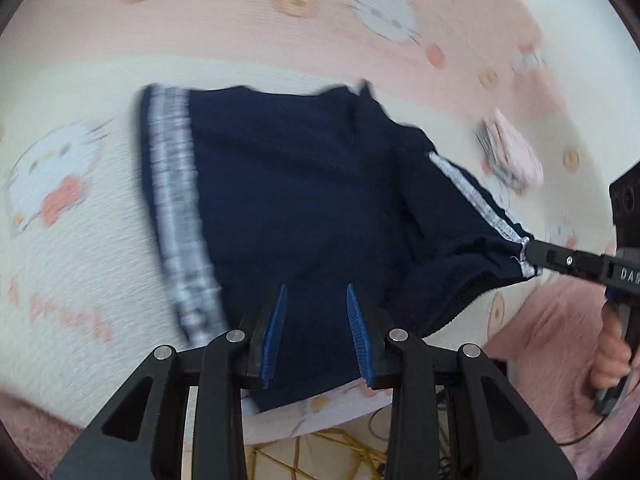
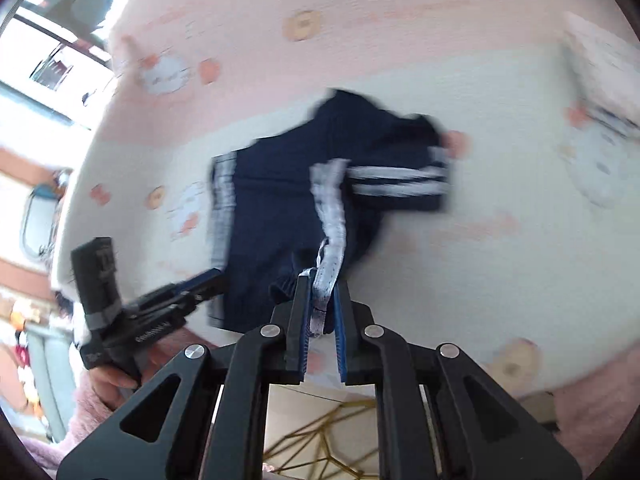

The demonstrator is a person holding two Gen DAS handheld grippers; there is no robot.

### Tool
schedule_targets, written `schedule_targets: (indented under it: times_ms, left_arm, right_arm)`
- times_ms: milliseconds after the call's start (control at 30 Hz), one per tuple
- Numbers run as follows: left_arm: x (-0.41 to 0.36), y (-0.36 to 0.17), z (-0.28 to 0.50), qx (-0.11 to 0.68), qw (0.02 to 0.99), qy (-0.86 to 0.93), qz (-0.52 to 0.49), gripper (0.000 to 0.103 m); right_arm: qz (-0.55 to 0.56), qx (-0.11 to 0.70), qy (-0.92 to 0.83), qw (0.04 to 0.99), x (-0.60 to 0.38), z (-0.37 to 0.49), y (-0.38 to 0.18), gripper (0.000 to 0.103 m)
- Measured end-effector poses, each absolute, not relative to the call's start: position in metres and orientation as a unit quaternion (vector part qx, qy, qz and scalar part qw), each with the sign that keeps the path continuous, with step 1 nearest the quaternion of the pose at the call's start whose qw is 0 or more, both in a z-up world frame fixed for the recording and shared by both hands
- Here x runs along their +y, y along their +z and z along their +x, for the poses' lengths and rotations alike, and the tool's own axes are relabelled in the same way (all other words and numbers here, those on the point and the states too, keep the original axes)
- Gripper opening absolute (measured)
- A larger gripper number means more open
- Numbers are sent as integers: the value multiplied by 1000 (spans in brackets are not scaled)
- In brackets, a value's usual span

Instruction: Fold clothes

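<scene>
A: Where is the garment?

B: Navy shorts (image 1: pixel 288 184) with white side stripes lie on the cartoon-print blanket (image 1: pixel 72 248), near its front edge. Mostly spread out, one side bunched and lifted.

A: Right gripper?

B: Right gripper (image 2: pixel 322 300) has its jaws pinched on the striped corner of the shorts; white trim hangs between the blue pads (image 2: pixel 304 320). The left camera shows the same: fabric pulled taut off to the side.

A: Left gripper?

B: Left gripper (image 1: pixel 316 332) hovers over the near hem, jaws apart. Cloth shows between the fingers, but I see no pinch.

A: Progress?

B: My judgement is mid-fold. One stripe lies flat along the far side, the other is dragged up and across, with a striped part doubled over behind it. No tidy stack, so squaring and flattening remain. A small folded pink item (image 1: pixel 512 152) sits apart on the blanket; too blurred to say what it is.
</scene>
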State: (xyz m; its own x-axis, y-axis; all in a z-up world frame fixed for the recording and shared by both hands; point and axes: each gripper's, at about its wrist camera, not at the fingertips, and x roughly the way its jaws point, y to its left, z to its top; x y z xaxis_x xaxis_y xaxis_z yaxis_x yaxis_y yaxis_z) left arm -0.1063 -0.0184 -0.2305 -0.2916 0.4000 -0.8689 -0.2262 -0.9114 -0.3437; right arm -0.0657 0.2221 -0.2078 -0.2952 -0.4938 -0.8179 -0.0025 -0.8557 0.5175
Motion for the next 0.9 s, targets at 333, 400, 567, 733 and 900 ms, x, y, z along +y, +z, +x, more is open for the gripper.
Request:
schedule_targets:
  times_ms: [333,400,567,733,900]
  left_arm:
    - [87,-261,-87,77,267,776,-566,33]
    - [80,-260,-82,76,271,774,-567,33]
    - [20,-249,-82,-33,230,776,-586,34]
    - [-29,-235,-87,-102,200,795,-563,34]
    - [-15,-236,-90,-87,235,787,-564,34]
  right_arm:
    - [557,-266,-774,145,261,-49,-215,10]
    - [548,-260,-775,177,240,-62,-208,10]
    - [555,-207,-770,237,181,-104,-207,10]
    - [555,-199,-780,211,174,-92,-207,13]
    - [546,-154,-820,79,230,-51,-206,40]
